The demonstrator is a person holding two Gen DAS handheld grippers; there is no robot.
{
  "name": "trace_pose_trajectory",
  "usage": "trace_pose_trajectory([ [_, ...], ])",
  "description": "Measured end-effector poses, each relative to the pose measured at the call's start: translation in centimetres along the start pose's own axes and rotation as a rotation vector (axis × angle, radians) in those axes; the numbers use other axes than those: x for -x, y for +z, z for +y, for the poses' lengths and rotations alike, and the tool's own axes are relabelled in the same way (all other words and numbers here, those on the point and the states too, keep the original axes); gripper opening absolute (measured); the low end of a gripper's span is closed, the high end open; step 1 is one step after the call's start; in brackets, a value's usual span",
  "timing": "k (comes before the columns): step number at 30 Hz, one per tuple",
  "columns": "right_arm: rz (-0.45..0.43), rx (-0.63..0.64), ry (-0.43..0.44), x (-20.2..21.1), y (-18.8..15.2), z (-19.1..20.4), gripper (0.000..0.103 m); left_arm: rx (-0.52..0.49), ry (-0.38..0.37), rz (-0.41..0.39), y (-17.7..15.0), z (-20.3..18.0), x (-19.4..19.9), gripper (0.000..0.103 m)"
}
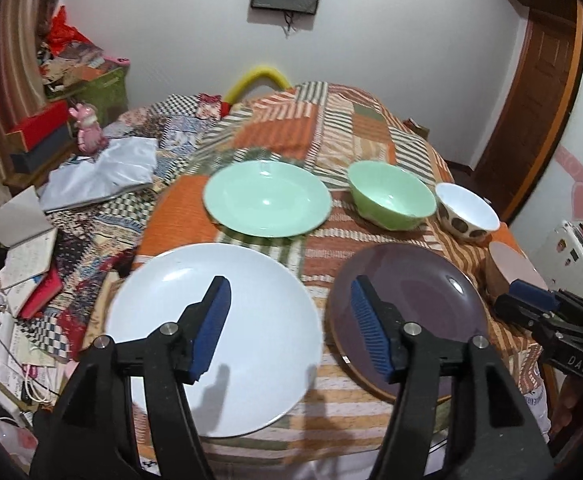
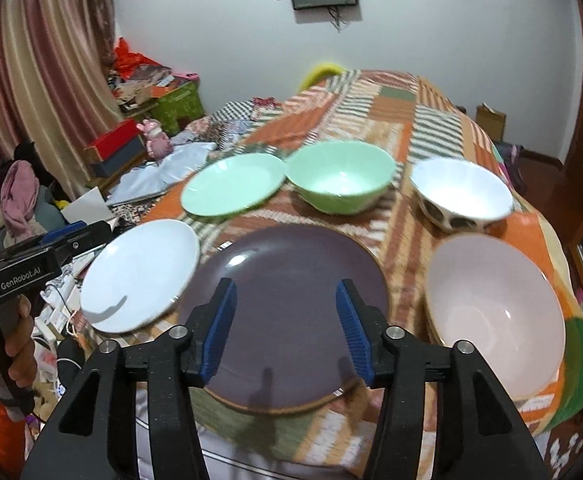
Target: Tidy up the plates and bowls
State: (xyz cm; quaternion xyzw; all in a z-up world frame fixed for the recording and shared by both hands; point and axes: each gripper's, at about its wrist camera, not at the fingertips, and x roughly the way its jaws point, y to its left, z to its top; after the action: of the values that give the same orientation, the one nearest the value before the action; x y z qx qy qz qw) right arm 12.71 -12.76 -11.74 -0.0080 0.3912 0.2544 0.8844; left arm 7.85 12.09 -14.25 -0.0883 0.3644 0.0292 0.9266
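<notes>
On the patchwork-covered table (image 1: 331,128) lie a white plate (image 1: 259,320) at the near left, a purple plate (image 1: 423,280) to its right, and a green plate (image 1: 267,204) behind. A green bowl (image 1: 391,196), a white spotted bowl (image 1: 467,210) and a pink bowl (image 2: 491,300) stand to the right. My left gripper (image 1: 291,292) is open and empty, above the gap between the white and purple plates. My right gripper (image 2: 287,294) is open and empty above the purple plate (image 2: 283,304). The white plate (image 2: 139,276), green plate (image 2: 231,184), green bowl (image 2: 339,180) and spotted bowl (image 2: 463,196) also show in the right wrist view.
Books, papers and boxes (image 1: 31,264) are piled left of the table. A pink figurine (image 1: 87,132) and a silver bag (image 1: 103,172) sit at the table's left side. A wooden door (image 1: 531,112) stands at the right. The table's front edge is just below the grippers.
</notes>
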Motion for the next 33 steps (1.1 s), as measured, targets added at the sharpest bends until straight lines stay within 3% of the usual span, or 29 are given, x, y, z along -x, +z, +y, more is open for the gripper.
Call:
trace_pose_trajectory([
  [3, -0.006, 0.031, 0.015, -0.5, 0.6, 1.4, 0.059, 0.009, 0.027, -0.017, -0.1, 1.3, 1.0, 0.068],
  [8, 0.008, 0.094, 0.049, -2.0, 1.2, 3.8, 0.059, 0.029, 0.078, -0.019, -0.4, 4.0, 1.7, 0.071],
  [18, 0.097, 0.151, 0.122, -6.7, 2.1, 7.3, 0.059, 0.099, 0.148, 0.057, -2.0, 9.9, 0.4, 0.071],
  [33, 0.279, 0.236, 0.165, -13.4, 2.7, 9.6, 0.059, 0.172, 0.118, 0.174, -4.2, 14.3, -3.8, 0.071],
])
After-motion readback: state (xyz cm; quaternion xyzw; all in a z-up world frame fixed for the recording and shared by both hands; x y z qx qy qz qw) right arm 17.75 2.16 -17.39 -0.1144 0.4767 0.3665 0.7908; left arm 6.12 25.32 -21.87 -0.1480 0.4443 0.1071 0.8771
